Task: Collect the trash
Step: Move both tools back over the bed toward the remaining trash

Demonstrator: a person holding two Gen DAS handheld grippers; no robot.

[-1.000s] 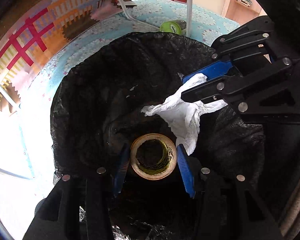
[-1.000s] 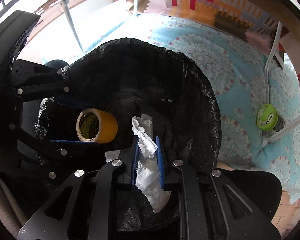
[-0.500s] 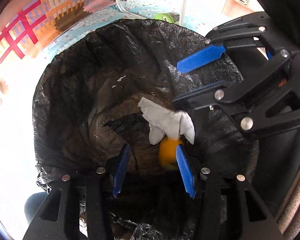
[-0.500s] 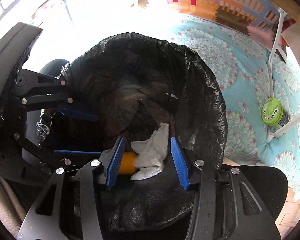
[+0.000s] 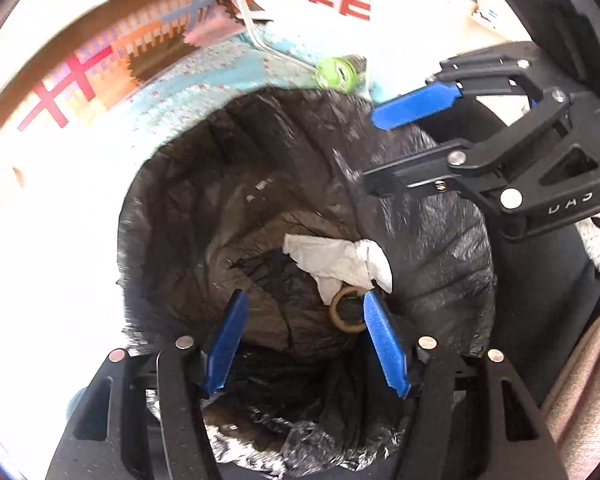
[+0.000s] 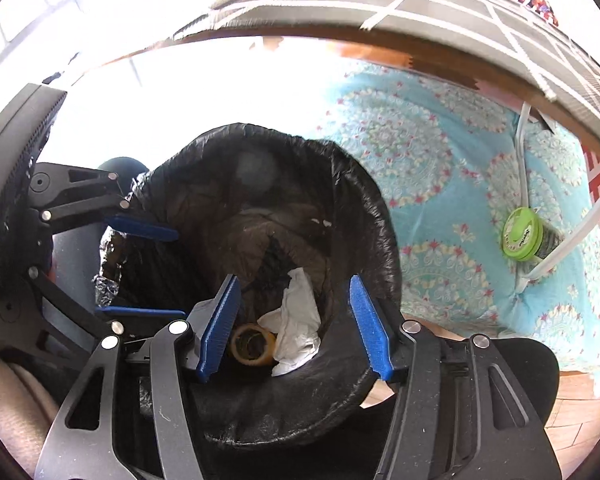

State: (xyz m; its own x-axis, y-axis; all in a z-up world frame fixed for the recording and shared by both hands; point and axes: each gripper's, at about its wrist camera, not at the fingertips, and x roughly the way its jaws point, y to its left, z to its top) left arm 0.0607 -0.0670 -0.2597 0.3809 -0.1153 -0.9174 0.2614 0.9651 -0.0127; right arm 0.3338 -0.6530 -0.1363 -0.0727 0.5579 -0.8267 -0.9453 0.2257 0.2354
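Left wrist view: black bin bag (image 5: 188, 216) gapes open below, and at its bottom a crumpled tissue (image 5: 340, 260) lies with its long side running left to right, overlapping the upper edge of a tape roll (image 5: 346, 314) whose hole faces up toward the camera. Left gripper (image 5: 304, 320) is spread wide and holds nothing. Right gripper (image 5: 374, 152) at upper right, also spread wide, empty. Right wrist view: right gripper (image 6: 294, 294) wide apart, nothing between. Tissue (image 6: 298, 320) runs up-down here, touching the tape roll (image 6: 254, 346) on its left. Left gripper (image 6: 180, 274) wide apart above the bag (image 6: 364, 184) rim. Green-lidded jar (image 6: 522, 238) lies on the patterned cloth (image 6: 420, 152), well apart.
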